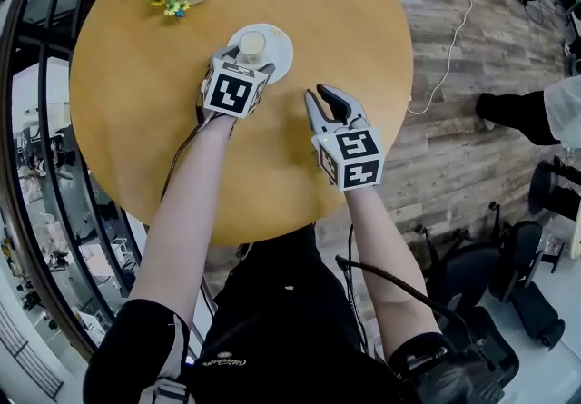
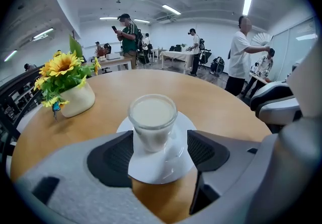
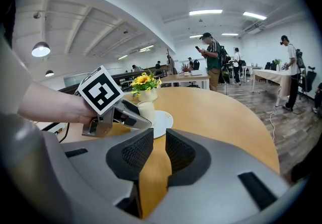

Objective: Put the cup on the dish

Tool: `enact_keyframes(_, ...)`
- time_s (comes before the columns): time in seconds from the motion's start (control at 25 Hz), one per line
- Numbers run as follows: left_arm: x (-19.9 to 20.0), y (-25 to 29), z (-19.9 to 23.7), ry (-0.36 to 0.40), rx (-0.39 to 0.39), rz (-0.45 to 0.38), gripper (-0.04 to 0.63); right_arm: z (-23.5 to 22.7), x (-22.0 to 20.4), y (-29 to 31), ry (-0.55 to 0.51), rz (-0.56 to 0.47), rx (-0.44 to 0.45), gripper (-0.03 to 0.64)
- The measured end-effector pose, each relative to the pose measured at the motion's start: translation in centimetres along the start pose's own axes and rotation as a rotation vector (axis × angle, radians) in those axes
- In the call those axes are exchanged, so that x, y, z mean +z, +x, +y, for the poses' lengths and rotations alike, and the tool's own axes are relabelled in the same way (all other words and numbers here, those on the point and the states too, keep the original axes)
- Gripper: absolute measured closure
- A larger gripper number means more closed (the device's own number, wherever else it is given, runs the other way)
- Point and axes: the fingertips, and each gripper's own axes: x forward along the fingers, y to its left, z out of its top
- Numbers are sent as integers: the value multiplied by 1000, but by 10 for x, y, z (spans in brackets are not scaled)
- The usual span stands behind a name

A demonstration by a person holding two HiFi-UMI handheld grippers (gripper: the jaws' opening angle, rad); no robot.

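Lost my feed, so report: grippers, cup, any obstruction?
Left gripper open, jaws astride cup. Right gripper empty, jaws narrowly apart, off to the side. Cup upright on dish. Flower pot stands clear.

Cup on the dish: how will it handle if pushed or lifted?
The cup looks glass and full nearly to the rim: probably heavy for its size, spill-prone. Its base narrows on a glossy dish, so a sideways push may slide or tip it.

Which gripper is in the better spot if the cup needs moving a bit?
Left. The left gripper has open jaws either side of the cup on the dish. The right gripper is empty, off to the side over the table.
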Motion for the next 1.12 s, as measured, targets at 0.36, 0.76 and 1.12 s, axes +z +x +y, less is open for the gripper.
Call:
enact_keyframes(0.36,-18,-19,-9,-30,-3,-8,264,9,-11,-16,1,2,-6,554)
enact_keyframes(0.76,-2,-73,-30,-47,11,-90,305,16,13,-49,-21,-30,-20,554)
enact_keyframes(1.12,47,-163,-57,-73,9,-283,421,19,68,-105,-49,-127,-20,554)
